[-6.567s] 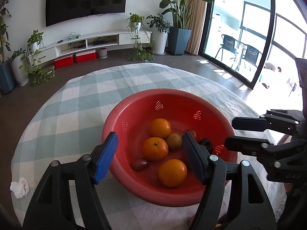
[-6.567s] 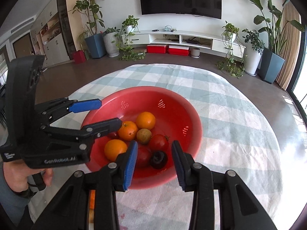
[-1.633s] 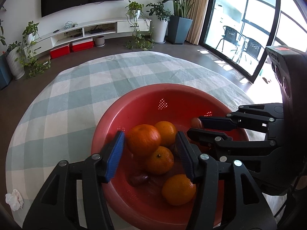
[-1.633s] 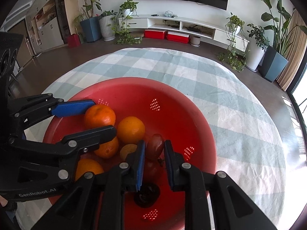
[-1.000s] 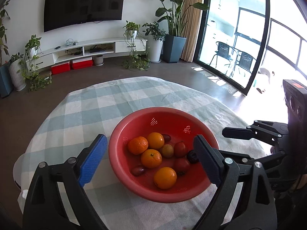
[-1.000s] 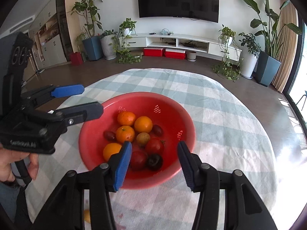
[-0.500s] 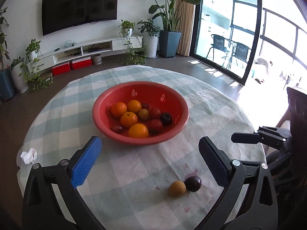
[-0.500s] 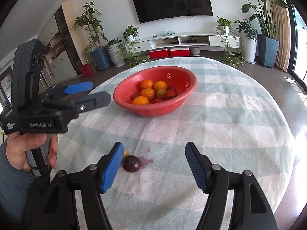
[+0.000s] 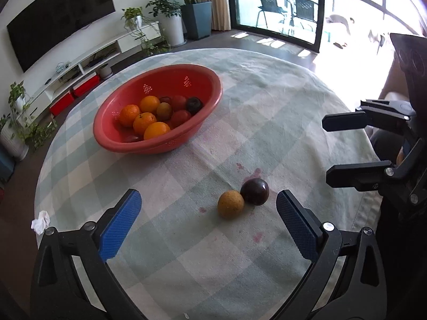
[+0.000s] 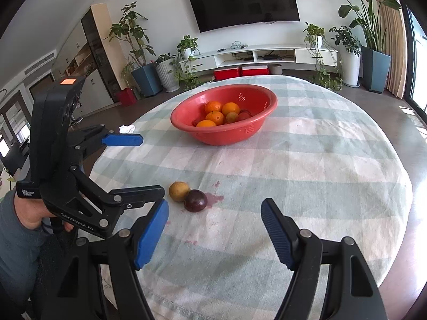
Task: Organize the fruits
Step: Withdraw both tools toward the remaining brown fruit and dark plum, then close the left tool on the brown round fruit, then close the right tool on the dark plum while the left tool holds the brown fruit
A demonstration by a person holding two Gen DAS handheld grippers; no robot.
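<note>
A red bowl [image 9: 208, 101] holds several oranges, tomatoes and dark fruits; it also shows in the right wrist view [image 10: 232, 136]. On the checked cloth near me lie a yellow-brown fruit [image 9: 230, 204] and a dark purple fruit [image 9: 254, 191], touching; they also show in the right wrist view as the yellow-brown fruit [image 10: 179, 191] and the purple fruit [image 10: 195, 200]. My left gripper [image 9: 208, 224] is open and empty, just short of the two fruits. My right gripper [image 10: 214, 232] is open and empty, a little behind and right of them.
The round table [image 9: 293, 101] has a pale checked cloth with reddish stains [image 10: 216, 197]. A crumpled white tissue [image 9: 40, 221] lies at the left edge. Behind are a TV wall, a low cabinet and potted plants. Glass doors stand at the right.
Both grippers released fruit into the bowl, opened wide and pulled back toward the near table edge. The two loose fruits now sit just ahead of the fingers.
</note>
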